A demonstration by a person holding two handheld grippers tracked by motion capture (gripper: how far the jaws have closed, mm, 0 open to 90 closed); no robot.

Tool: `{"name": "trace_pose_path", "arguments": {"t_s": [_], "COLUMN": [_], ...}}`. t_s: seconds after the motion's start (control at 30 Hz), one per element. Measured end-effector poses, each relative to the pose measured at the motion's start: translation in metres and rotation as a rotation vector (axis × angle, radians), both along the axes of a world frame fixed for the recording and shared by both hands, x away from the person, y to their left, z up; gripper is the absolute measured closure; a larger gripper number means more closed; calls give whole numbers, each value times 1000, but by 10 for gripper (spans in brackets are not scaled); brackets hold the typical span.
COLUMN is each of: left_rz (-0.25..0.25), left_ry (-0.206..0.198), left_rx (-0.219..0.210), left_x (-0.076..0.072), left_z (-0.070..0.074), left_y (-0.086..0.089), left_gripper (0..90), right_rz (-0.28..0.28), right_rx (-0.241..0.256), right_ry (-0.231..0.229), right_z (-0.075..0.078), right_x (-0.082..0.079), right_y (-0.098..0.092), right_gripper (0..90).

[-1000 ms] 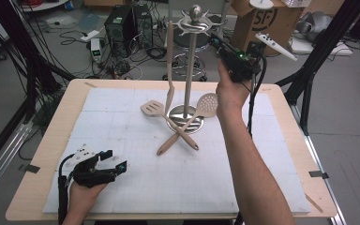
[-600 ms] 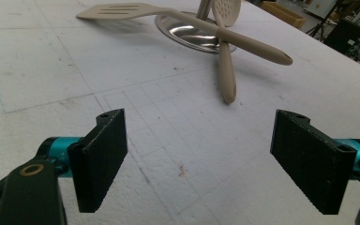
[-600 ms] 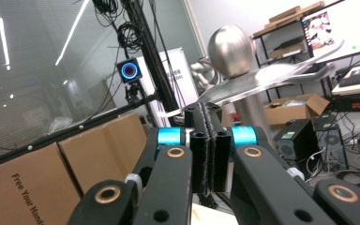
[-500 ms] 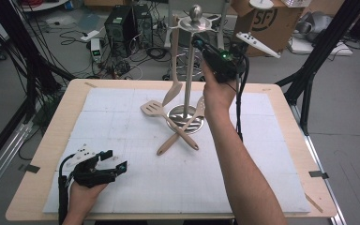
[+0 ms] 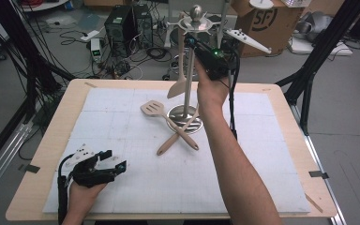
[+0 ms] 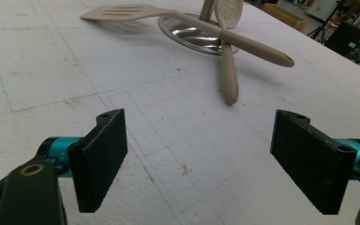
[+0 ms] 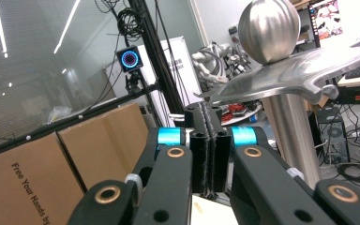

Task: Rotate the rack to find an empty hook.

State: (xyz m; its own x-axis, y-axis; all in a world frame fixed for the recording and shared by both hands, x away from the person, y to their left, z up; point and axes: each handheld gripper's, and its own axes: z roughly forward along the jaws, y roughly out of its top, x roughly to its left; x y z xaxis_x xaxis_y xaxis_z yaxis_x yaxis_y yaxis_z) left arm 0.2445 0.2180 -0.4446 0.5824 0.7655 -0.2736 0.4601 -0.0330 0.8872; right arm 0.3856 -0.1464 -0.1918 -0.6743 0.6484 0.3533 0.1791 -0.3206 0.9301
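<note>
A metal utensil stand (image 5: 187, 89) with a ball top (image 7: 268, 30) rises at mid-table. A beige utensil (image 5: 180, 75) hangs from one of its hook arms (image 7: 286, 77). On the mat a slotted spatula (image 5: 151, 108) (image 6: 122, 11) lies crossed over a skimmer (image 5: 171, 143) (image 6: 228, 70), whose head leans on the stand's base. My right gripper (image 5: 191, 41) (image 7: 206, 112) is raised beside the stand's top, just under a hook arm, jaws pressed together with nothing seen at the tips. My left gripper (image 5: 115, 161) (image 6: 201, 159) rests low at the front left, open and empty.
A white gridded mat (image 5: 122, 117) covers the wooden table (image 5: 47, 154). The right forearm (image 5: 229, 154) stretches across the mat's right half. Beyond the far edge are a cardboard box (image 5: 262, 18), electronics, cables and black frame posts (image 5: 323, 51).
My right gripper has moved left from beside the stand to right up against its top, by the hanging utensil. The left gripper has stayed put.
</note>
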Motion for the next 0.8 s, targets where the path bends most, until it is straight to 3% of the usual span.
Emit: {"name": "trace_pose_path", "arguments": {"t_s": [0.17,0.33,0.8], "left_rz": [-7,-8,-13], "left_ry": [2,2,2], "left_rx": [6,11,8], "left_x": [1,1,2], "left_z": [-1,0,-1], "left_y": [-2,-2,-3], "left_gripper": [197,197,197], "right_rz": [-1,4,11], "right_rx": [-18,-30,-33], "right_ry": [-13,-15,47], "right_z": [-4,-12,-43], "right_x": [-7,-10,-13], "right_y": [-3,-6,-14], "right_gripper": [897,796,644]}}
